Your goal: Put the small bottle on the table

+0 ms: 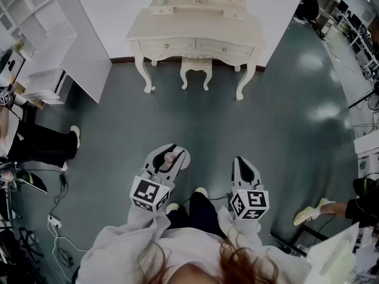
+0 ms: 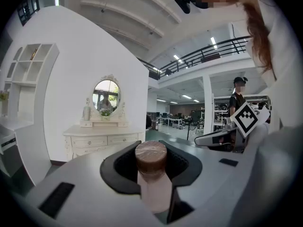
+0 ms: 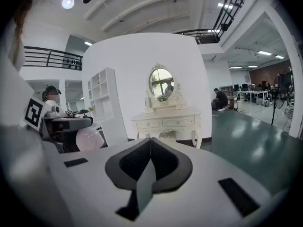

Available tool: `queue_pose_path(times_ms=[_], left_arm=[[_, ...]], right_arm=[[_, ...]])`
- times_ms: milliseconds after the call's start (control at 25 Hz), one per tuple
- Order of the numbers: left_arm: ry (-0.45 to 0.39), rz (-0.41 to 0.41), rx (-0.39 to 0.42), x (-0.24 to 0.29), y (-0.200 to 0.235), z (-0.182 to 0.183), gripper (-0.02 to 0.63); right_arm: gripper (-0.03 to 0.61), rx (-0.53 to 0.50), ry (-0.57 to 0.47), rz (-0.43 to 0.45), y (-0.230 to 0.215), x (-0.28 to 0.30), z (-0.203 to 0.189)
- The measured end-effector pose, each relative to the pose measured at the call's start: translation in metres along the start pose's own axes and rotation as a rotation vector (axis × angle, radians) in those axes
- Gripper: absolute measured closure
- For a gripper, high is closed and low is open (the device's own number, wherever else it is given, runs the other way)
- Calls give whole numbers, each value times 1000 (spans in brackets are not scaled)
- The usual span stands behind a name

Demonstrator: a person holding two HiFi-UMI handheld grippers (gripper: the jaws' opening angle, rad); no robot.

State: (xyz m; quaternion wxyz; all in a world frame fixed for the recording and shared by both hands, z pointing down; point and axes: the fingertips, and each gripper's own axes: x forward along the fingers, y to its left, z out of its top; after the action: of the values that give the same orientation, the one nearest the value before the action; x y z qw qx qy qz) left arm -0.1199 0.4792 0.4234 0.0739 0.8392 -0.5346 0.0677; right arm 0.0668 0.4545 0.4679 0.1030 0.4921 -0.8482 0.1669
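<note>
Bottle [image 2: 154,190] sits clamped in my left gripper [image 2: 151,151], long axis along the jaws, cap [image 2: 151,156] toward the dressing table [image 2: 102,139]; my right gripper [image 3: 150,148] is closed.

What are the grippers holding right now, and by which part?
The left gripper holds the small bottle, its jaws on the upper part by the brown cap. The right gripper is shut and empty.

The small pale-pink bottle [image 2: 152,176], brown round cap up, sits upright between the left gripper [image 1: 170,156] pads; the cream carved dressing table [image 1: 225,28] stands far off.
</note>
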Motion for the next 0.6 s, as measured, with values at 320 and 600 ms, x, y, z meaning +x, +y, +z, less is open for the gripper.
queue_pose_path(times_ms=[320, 600], left_arm=[[5, -24, 32, -64, 6, -6, 488], [-9, -54, 33, -106, 7, -19, 488]], right_arm=[[543, 21, -43, -22, 62, -39, -13], [543, 30, -37, -75, 91, -72, -35]])
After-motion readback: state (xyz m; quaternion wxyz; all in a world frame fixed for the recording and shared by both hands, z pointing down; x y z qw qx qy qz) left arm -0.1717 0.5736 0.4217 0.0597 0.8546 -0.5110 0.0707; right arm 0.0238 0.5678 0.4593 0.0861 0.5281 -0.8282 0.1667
